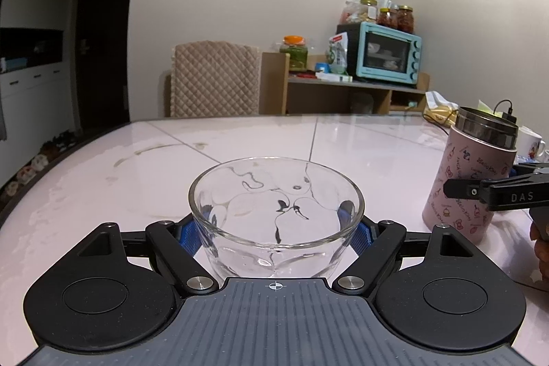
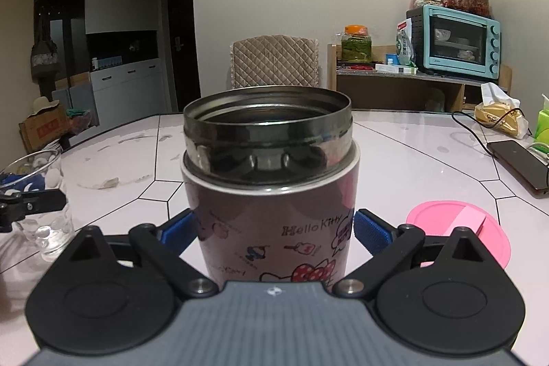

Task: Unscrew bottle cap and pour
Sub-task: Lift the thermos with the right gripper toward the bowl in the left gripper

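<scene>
A clear glass stands on the pale tiled table, and my left gripper is shut on it, blue pads pressed to both sides. The same glass shows at the left edge of the right wrist view. A pink Hello Kitty bottle stands upright with its steel mouth uncovered. My right gripper has its blue pads against the bottle's two sides. In the left wrist view the bottle is at the right. Its pink cap lies flat on the table to the bottle's right.
A phone on a cable lies at the table's right, near a tissue pack and a white mug. A quilted chair stands at the far side. Behind it is a shelf with a blue oven and jars.
</scene>
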Motion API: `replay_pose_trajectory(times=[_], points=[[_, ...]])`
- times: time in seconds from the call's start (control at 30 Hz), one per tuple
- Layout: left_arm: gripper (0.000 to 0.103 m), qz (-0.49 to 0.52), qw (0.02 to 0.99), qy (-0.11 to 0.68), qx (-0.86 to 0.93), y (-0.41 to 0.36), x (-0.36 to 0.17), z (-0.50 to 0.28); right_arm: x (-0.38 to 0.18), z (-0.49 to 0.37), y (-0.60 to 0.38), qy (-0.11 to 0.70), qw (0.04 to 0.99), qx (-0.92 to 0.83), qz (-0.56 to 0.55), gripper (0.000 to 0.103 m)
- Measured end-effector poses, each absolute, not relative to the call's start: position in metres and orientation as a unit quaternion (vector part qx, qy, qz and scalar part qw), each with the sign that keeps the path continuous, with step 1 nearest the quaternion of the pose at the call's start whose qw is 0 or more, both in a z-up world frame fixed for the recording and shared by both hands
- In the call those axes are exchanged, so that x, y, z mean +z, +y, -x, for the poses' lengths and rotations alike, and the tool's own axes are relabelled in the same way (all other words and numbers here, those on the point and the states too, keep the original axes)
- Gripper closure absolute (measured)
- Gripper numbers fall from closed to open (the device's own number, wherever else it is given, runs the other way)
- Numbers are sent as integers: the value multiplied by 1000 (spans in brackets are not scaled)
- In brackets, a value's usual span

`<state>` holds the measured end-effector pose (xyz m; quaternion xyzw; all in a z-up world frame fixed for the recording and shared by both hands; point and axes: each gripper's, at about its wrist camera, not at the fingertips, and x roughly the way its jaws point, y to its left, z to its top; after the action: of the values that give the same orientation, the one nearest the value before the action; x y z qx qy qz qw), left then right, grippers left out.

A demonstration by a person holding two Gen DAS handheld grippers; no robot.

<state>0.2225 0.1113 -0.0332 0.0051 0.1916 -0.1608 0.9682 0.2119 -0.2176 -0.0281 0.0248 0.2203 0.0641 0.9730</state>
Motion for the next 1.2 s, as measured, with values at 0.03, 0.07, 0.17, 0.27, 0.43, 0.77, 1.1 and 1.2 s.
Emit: replay_pose_trajectory(times=[0.03, 0.07, 0.17, 0.27, 0.43, 0.77, 1.1, 1.2], points=[[18, -5, 968, 192, -161, 111, -33, -223, -28, -213, -218, 222, 973, 64, -25, 9], [18, -5, 968, 191, -161, 111, -33, -223, -28, -213, -217, 223, 972, 65, -24, 13], [18, -4, 968, 191, -162, 112, -33, -223, -28, -213, -217, 223, 972, 68, -24, 15], [18, -4, 968, 191, -165, 113, -33, -223, -28, -213, -218, 223, 972, 69, -22, 15], [18, -7, 966, 191, -175, 112, -33, -225, -28, -214, -218, 222, 972, 72, -17, 15], [18, -16, 959, 193, -205, 108, -34, -227, -25, -214, -215, 216, 971, 96, 21, 15], [18, -23, 954, 195, -228, 104, -38, -229, -12, -215, -201, 188, 970, 129, 84, 15], [18, -28, 952, 195, -234, 102, -39, -228, -8, -215, -193, 176, 968, 141, 110, 15]])
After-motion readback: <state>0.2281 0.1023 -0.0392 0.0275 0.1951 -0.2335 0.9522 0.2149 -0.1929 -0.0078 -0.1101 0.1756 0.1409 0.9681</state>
